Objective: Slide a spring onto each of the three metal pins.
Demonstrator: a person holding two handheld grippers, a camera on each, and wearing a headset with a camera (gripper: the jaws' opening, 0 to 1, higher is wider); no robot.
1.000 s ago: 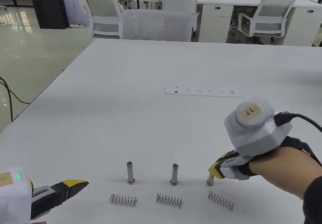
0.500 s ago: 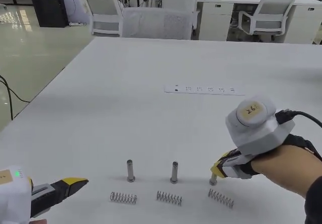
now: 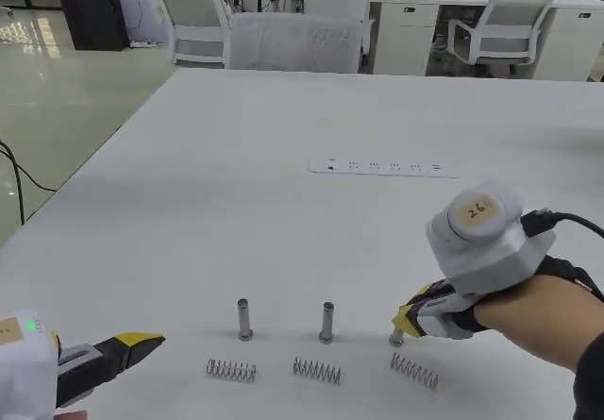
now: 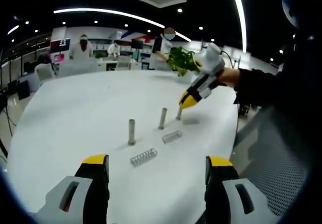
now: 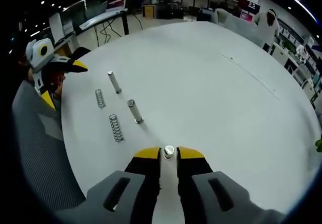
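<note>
Three metal pins stand upright in a row on the white table: the left pin (image 3: 244, 319), the middle pin (image 3: 327, 322) and the right pin (image 3: 396, 337). A spring lies flat in front of each: left spring (image 3: 231, 371), middle spring (image 3: 316, 373), right spring (image 3: 414, 372). My right gripper (image 3: 400, 324) is shut on the right pin, whose top (image 5: 169, 152) shows between the yellow fingertips of that gripper (image 5: 169, 156). My left gripper (image 4: 156, 163) is open and holds nothing; it hovers at the table's near left (image 3: 142, 344), short of the left spring (image 4: 144, 156).
A white power strip (image 3: 382, 169) lies across the table's middle, beyond the pins. Office chairs (image 3: 193, 19) and desks stand past the far edge. The table's left edge (image 3: 85, 170) drops to the floor, where a black cable lies.
Hardly anything differs. My right gripper has stayed on the right pin, shifting only slightly. The left gripper has kept its place.
</note>
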